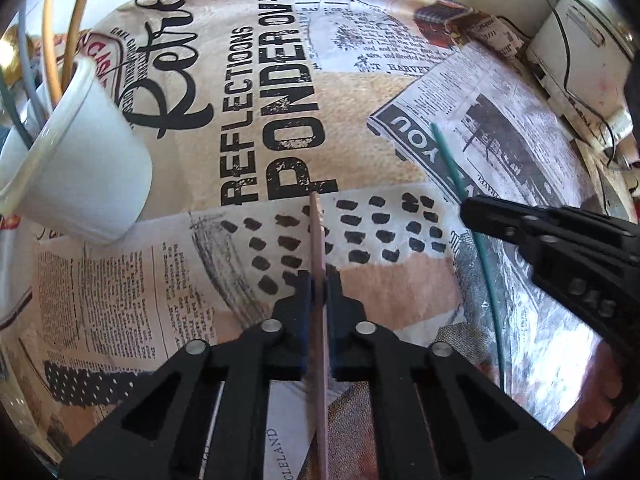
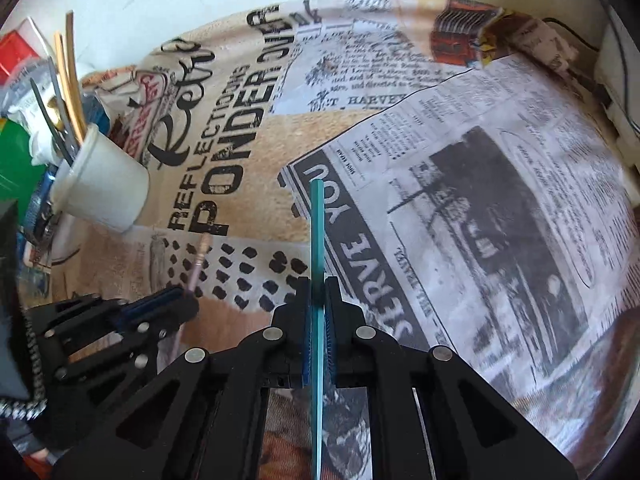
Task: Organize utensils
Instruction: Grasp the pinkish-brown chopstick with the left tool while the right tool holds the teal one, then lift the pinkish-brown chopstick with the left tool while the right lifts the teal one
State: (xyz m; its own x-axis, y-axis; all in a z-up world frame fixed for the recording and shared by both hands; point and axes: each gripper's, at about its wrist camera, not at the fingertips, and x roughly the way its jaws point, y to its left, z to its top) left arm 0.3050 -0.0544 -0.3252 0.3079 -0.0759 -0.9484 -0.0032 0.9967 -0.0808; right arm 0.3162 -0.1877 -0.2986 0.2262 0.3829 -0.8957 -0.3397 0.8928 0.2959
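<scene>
Left wrist view: the left tongs (image 1: pixel 318 292) are clamped on a pink utensil (image 1: pixel 316 236), the right tongs (image 2: pixel 319 300) on a teal one (image 2: pixel 317 232). The white cup (image 1: pixel 86 176), ahead-left of both, already holds several; these two, I judge, remain.

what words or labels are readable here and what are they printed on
All on the printed tablecloth:
"REFLECTIONS"
"PONDER OVER"
"Retro", in script
"T HARVEY"
"SERVE YOU"
"CLELAND", cut off
On the right tool: embossed "045", uncertain.
The tablecloth's small newsprint columns and red badge are too blurred to read.
</scene>
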